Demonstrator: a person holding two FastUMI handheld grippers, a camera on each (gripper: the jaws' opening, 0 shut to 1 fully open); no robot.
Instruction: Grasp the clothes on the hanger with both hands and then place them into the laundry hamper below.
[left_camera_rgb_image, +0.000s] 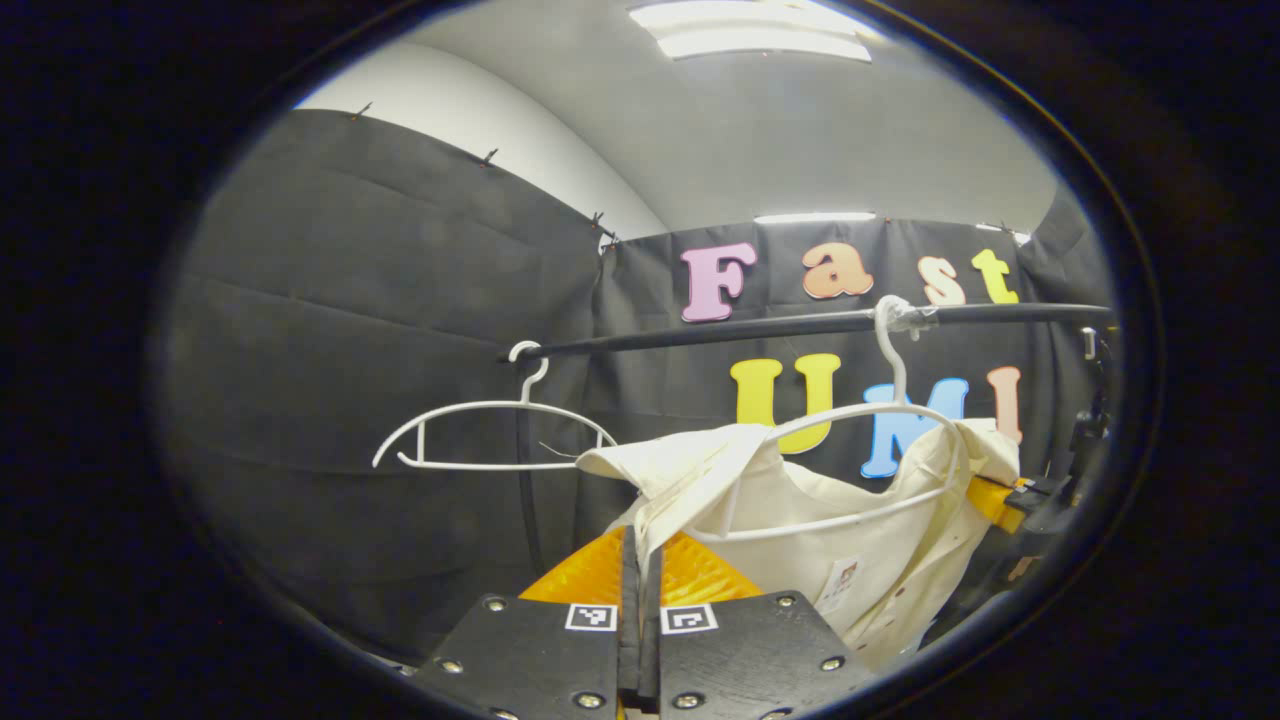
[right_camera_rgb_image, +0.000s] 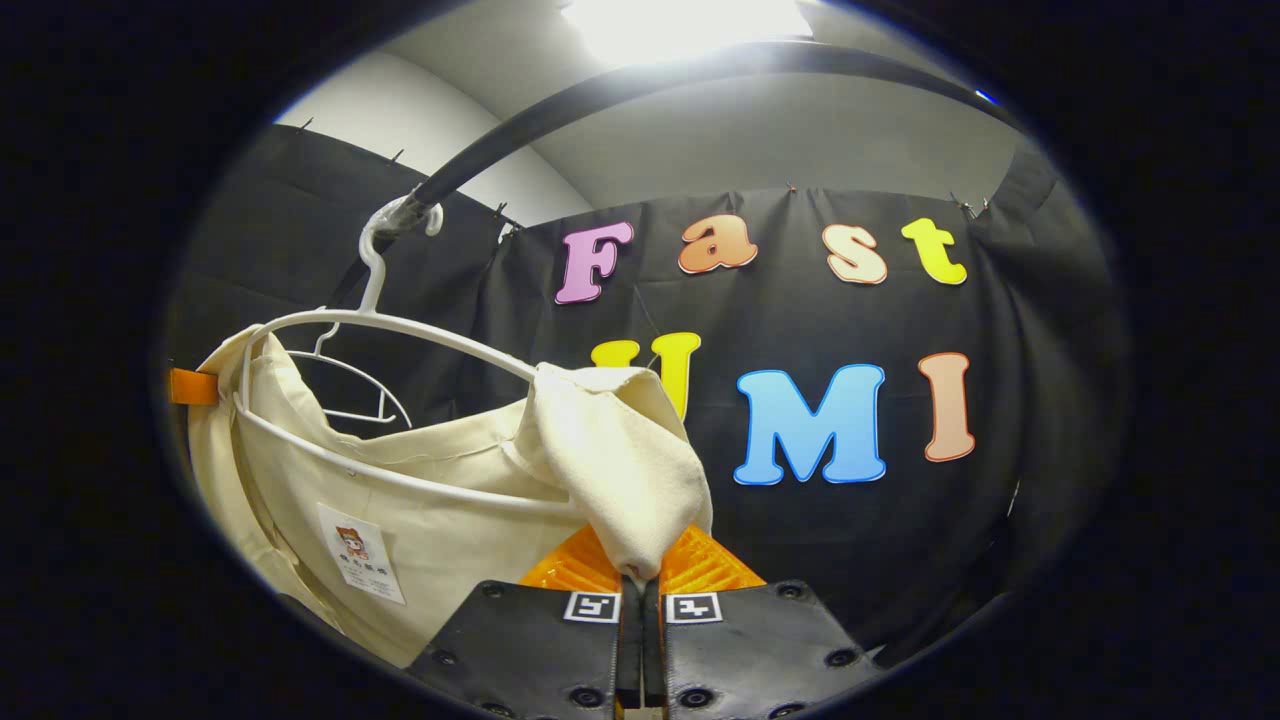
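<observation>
Cream cotton, soft and light by the look of it: a shirt (left_camera_rgb_image: 860, 520) draped on a white hanger (left_camera_rgb_image: 880, 440) hooked over the black rail (left_camera_rgb_image: 800, 325), toward 3 o'clock in the left gripper view and 9 o'clock in the right gripper view. Left claw (left_camera_rgb_image: 640, 590) pinched narrow on one shoulder edge of the cloth, fingers nearly together with a fold between them. Right claw (right_camera_rgb_image: 640, 580) likewise nearly closed, gripping the other shoulder flap, which hangs limp down into the pinch. Likely to sag, stretch and slide rather than hold shape, so best held at the shoulder seams near the collar, where the layers are doubled and less apt to slip. Could snag on the hanger's arms if pulled straight down; probably wants lifting outward off each end first. Second white hanger (left_camera_rgb_image: 495, 435) bare on the same rail, toward 9 o'clock in the left gripper view. Hamper placement not yet done.
</observation>
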